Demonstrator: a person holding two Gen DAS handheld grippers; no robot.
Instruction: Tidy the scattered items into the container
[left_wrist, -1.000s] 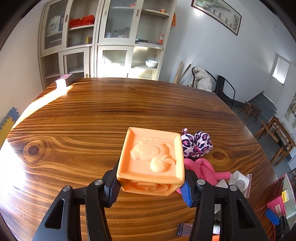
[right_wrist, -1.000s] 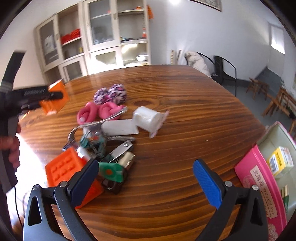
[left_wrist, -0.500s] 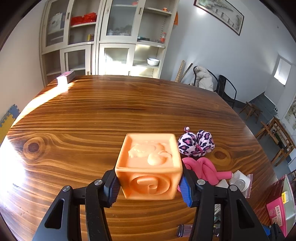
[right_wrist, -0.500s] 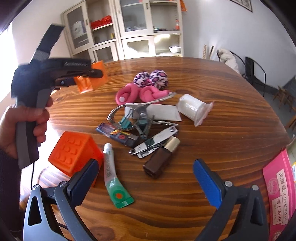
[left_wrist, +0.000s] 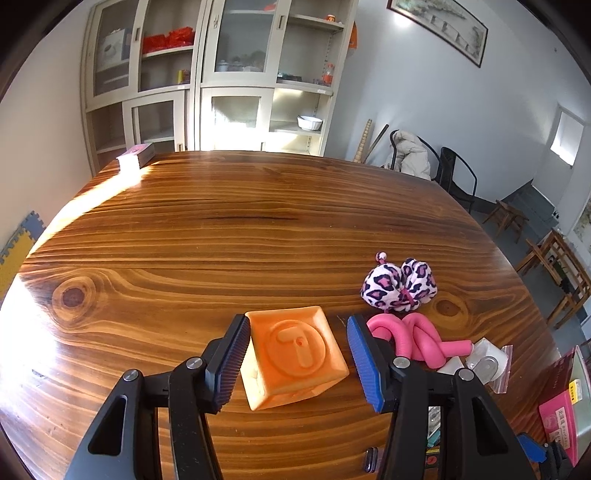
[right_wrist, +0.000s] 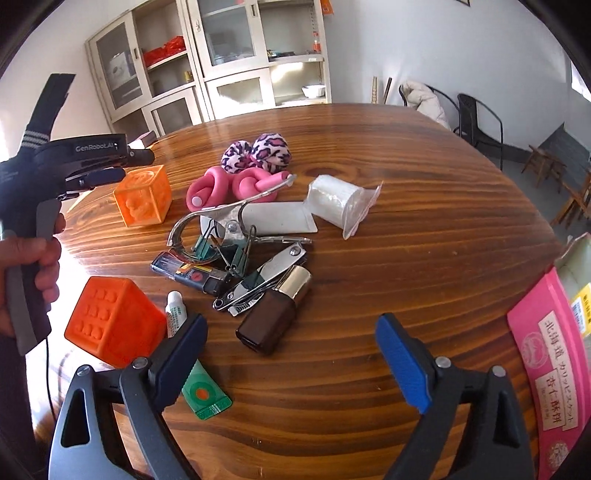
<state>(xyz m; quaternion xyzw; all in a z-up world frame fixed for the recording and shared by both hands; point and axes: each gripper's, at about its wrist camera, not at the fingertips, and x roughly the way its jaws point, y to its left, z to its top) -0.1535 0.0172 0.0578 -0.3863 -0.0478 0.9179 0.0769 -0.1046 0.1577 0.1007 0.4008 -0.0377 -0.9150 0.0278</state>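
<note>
The left tongs (left_wrist: 297, 325) are gripping a pale orange toy cube (left_wrist: 295, 350) about half open, the pads pressing on its two sides. The cube is tilting, low over the counter (left_wrist: 221, 229); whether it is touching the wood I cannot tell. A hand (right_wrist: 33, 266) is holding the handle.

The counter is a wide wooden one with strong grain, and sun is shining on its left edge. Behind it glass-door cabinets (left_wrist: 236, 74) are standing at the wall, and dark chairs (left_wrist: 458, 173) are further right.

On the body of the left tongs "GenRobot.AI" is showing. The pink packet (right_wrist: 543, 369) is carrying printed characters that I am not reading.

From the left, a red-orange studded cube (right_wrist: 110, 325), a green-ended tube (right_wrist: 195, 384), a brown bottle (right_wrist: 271, 317), pink foam curlers (right_wrist: 236, 184) and a white roll in a bag (right_wrist: 336, 203) are lying scattered. The container (right_wrist: 572, 258) is sitting at the far right edge.

The right tongs (right_wrist: 290, 321) are standing wide and released. They have just been closing a little, pressing on nothing, with the brown bottle lying just ahead between the tips.
</note>
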